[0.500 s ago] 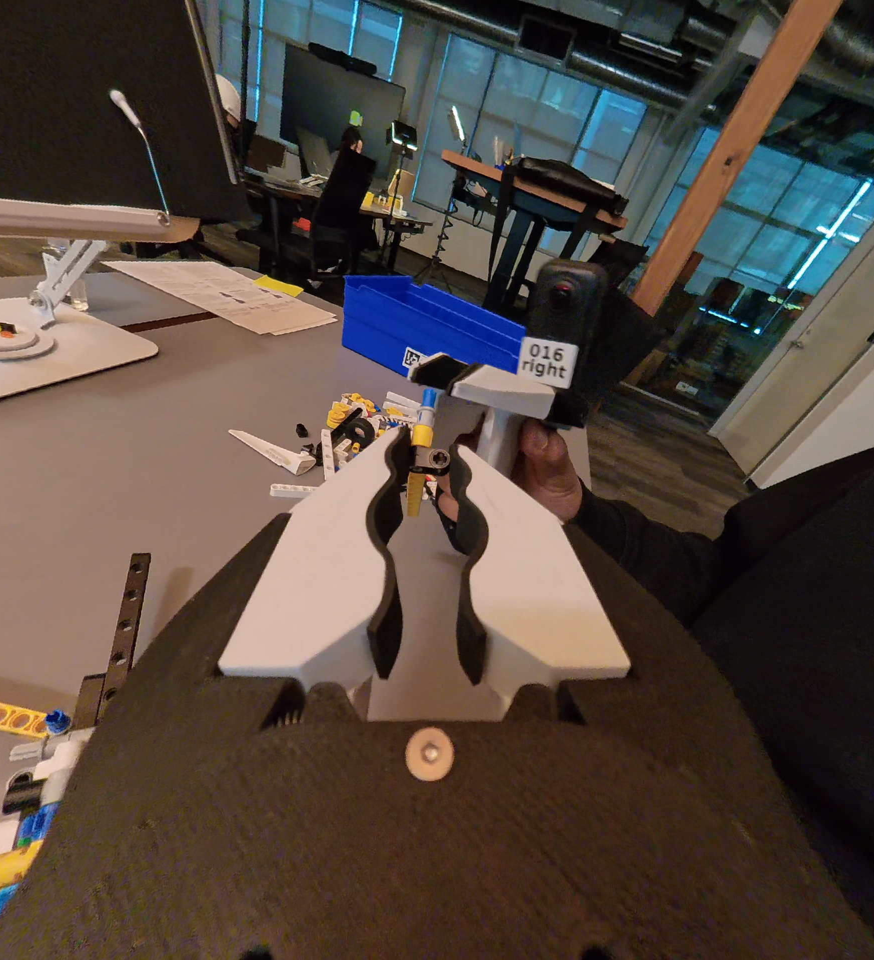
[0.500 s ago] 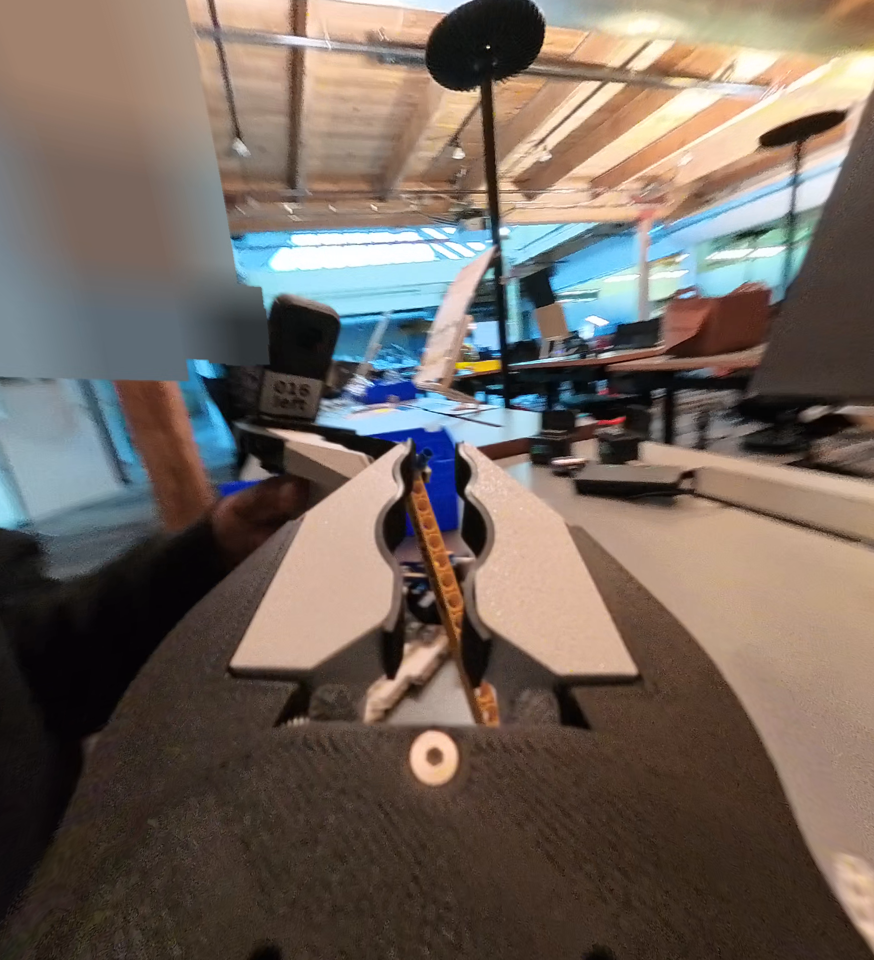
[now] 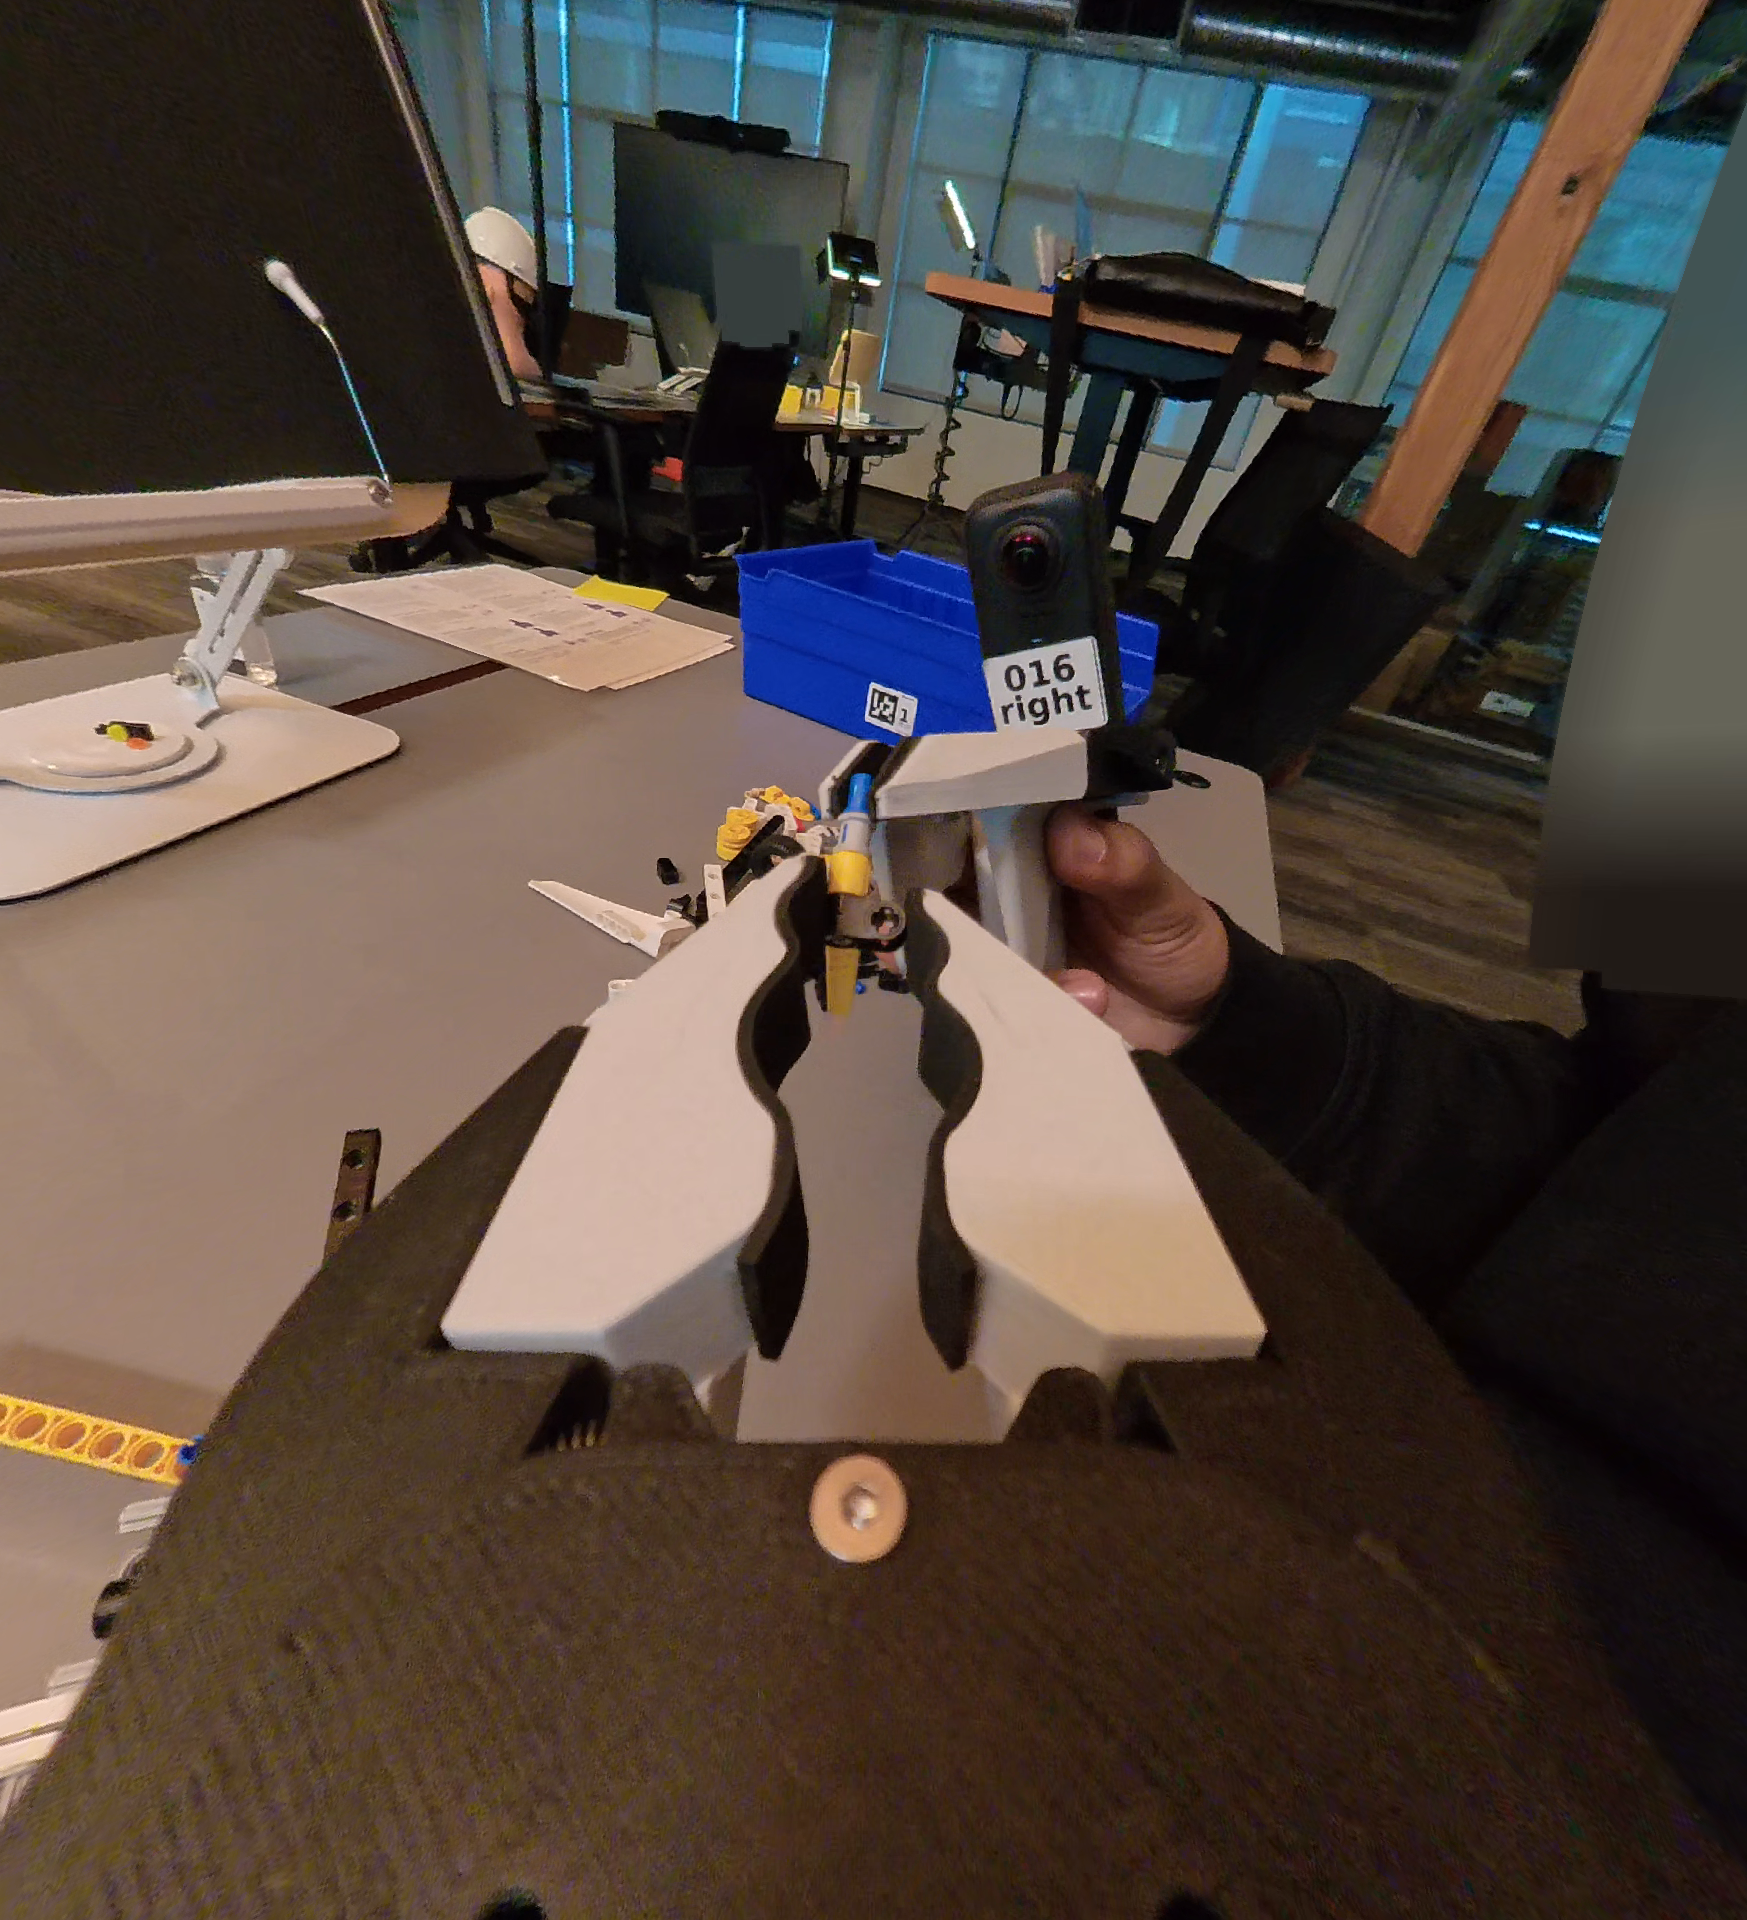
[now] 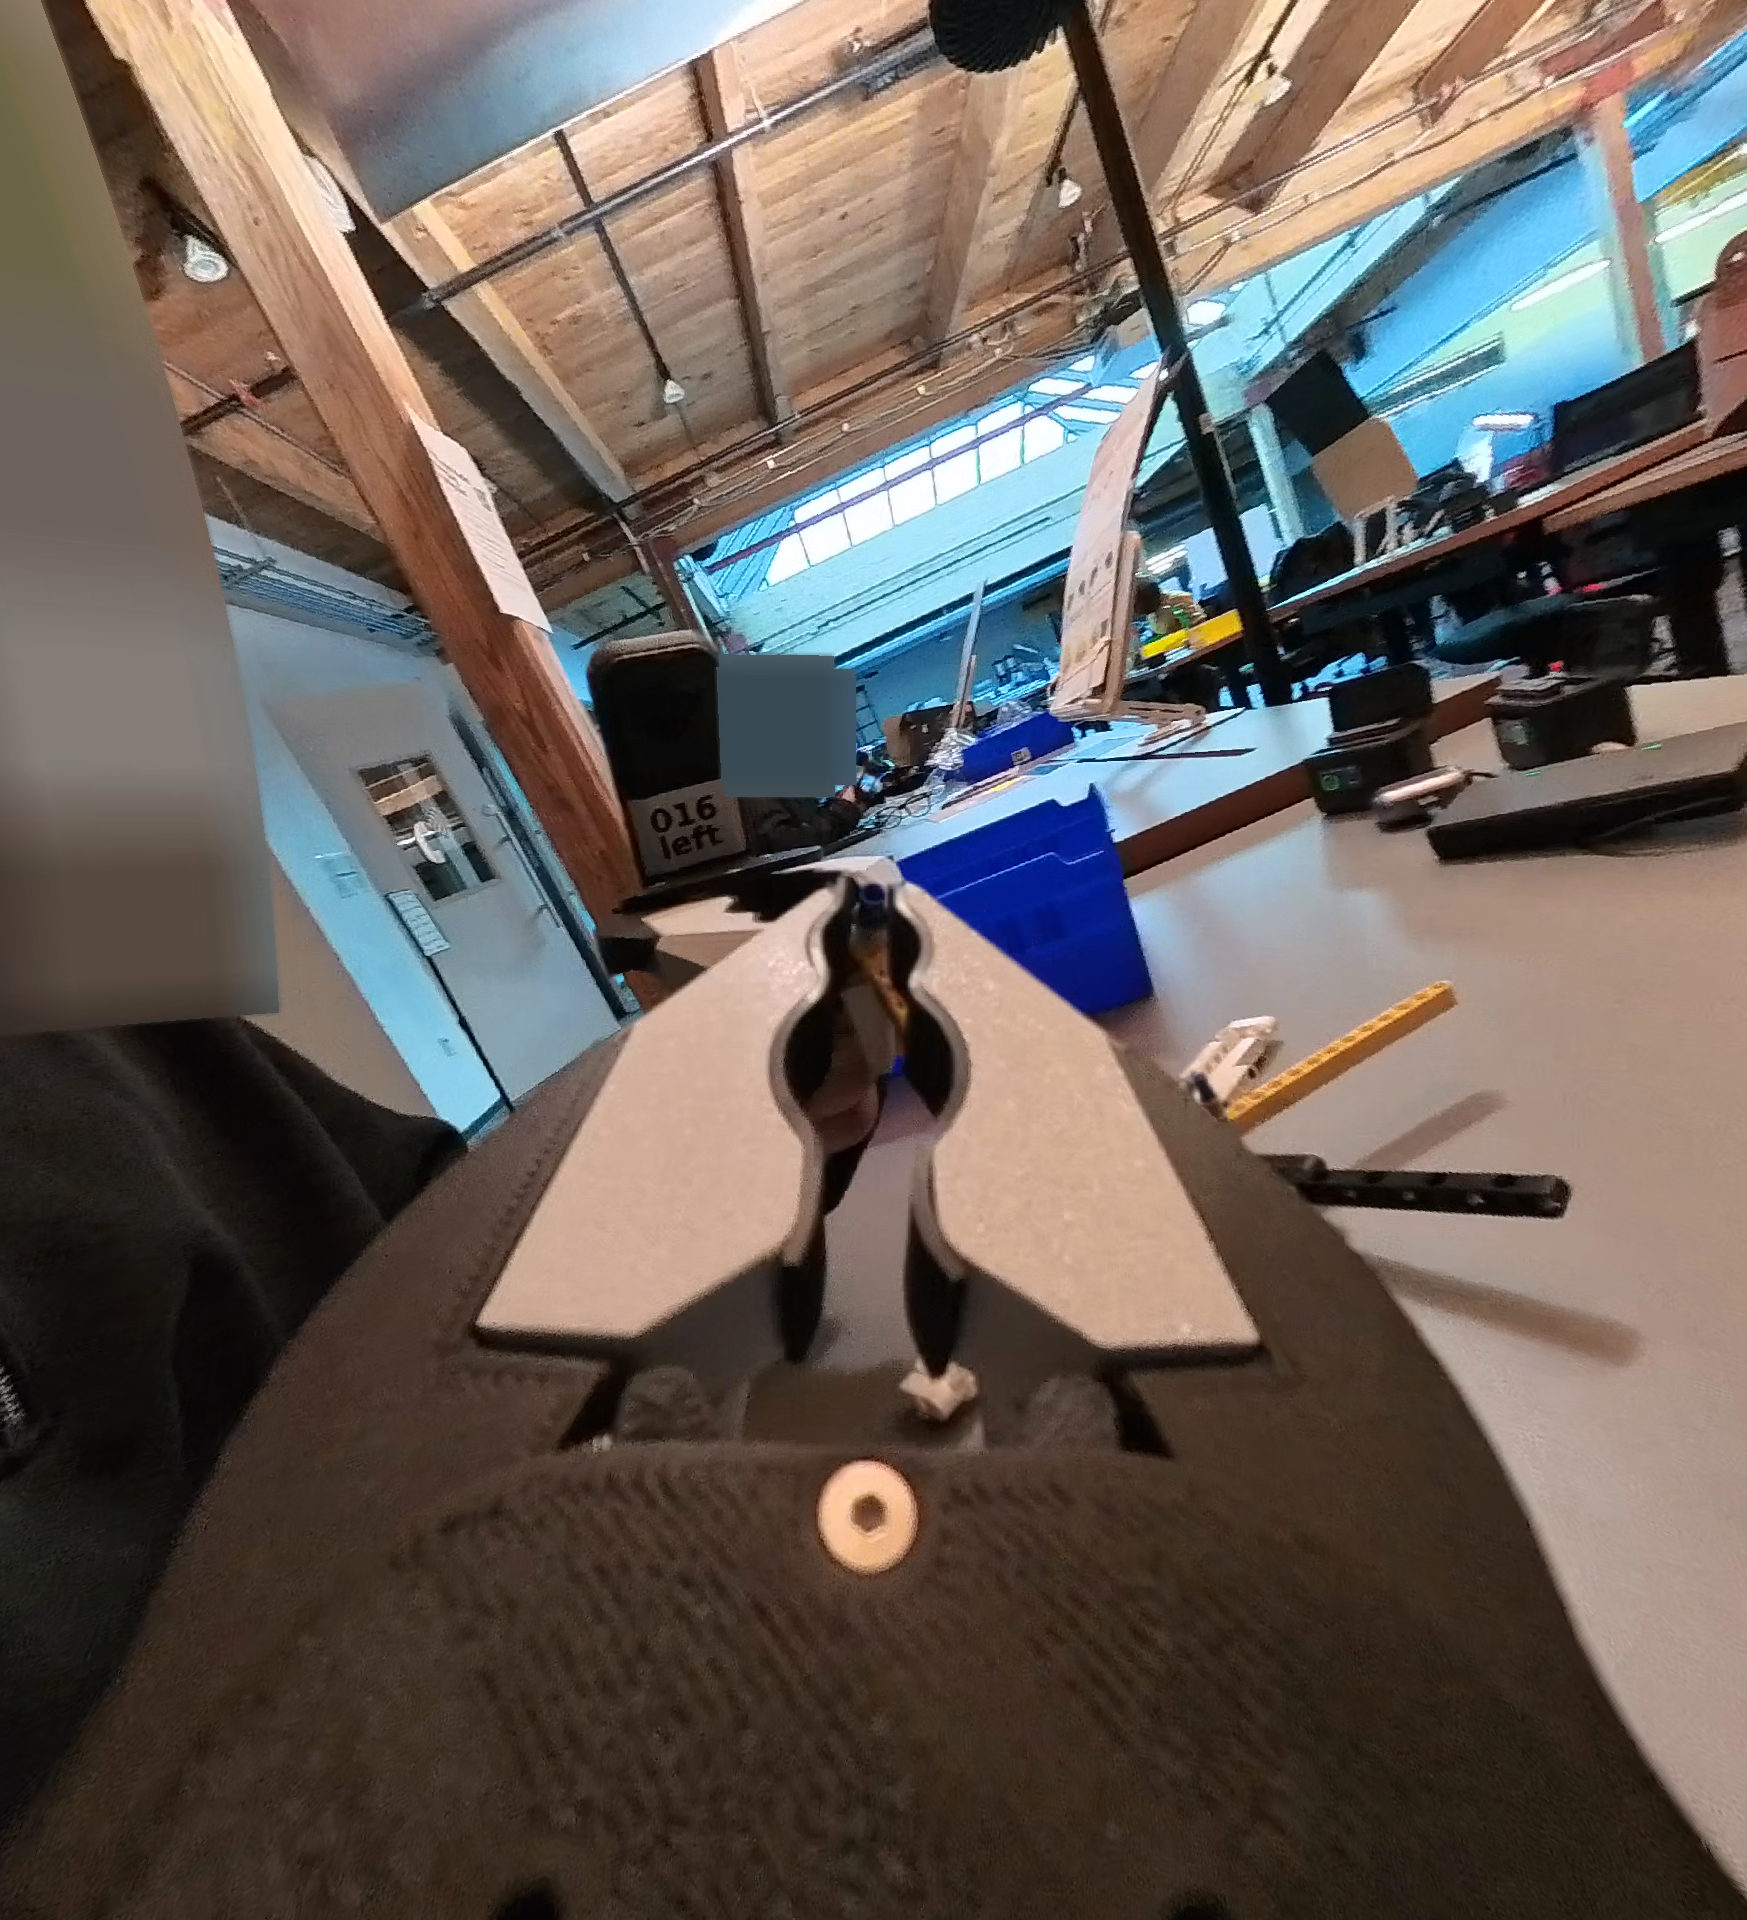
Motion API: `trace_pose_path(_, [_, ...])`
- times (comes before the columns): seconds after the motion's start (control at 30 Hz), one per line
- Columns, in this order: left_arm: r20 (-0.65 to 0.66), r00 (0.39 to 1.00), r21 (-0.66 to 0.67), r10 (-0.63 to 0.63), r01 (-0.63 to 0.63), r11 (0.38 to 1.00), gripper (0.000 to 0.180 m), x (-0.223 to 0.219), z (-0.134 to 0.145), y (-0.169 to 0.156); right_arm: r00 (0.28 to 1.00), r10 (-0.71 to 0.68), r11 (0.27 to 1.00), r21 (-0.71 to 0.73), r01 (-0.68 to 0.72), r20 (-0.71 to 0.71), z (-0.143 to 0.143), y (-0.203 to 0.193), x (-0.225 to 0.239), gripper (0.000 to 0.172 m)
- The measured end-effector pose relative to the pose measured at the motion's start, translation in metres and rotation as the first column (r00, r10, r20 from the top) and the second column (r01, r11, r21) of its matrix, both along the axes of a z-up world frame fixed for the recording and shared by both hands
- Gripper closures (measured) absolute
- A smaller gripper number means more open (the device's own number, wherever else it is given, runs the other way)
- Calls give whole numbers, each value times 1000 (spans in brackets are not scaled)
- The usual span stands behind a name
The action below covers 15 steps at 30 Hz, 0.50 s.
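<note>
R gripper [image 4: 864, 914] is pinched narrow on a small brick assembly [image 3: 845, 883], yellow/grey w/ blue tip, held above the grey table [image 3: 225, 1039]. L gripper [image 3: 853, 914] brackets its lower end; pad contact probably there, hard to confirm. Blue bin [image 3: 848, 634] sits beyond.

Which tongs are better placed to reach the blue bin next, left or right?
Probably right: the blue bin lies clear beside the right tongs, which stand between it and the left tongs.

Left wrist view: looked forward along its own fingers, close, facing the right gripper [image 3: 853, 821]. Right wrist view: low, tilted upward, facing back. Shared: grey table [image 3: 225, 1018], blue bin [image 4: 1035, 925].
</note>
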<state>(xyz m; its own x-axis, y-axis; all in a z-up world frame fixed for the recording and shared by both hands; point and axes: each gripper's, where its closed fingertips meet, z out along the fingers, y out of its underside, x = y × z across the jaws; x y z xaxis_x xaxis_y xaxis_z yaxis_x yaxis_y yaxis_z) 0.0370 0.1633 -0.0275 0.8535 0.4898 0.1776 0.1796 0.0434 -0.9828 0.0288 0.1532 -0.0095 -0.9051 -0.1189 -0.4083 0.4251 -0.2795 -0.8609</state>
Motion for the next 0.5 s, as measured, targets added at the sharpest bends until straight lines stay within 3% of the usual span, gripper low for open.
trace_pose_path(0.17, [23,999,60,-24,23,998,167,1,4,1,1000,-12,1000,10,13,-23,0,1,0,168])
trace_pose_path(0.27, [88,994,149,-60,46,988,168,0,8,-4,999,-25,996,80,28,-39,-9,-1,-2,149])
trace_pose_path(0.4, [143,983,151,-111,89,984,167,2,1,-3,998,32,992,120,-25,-57,-14,-3,7,165])
trace_pose_path(0.5, [162,972,163,-168,141,976,168,7,0,0,996,69,989,133,-61,-54,-16,-2,11,164])
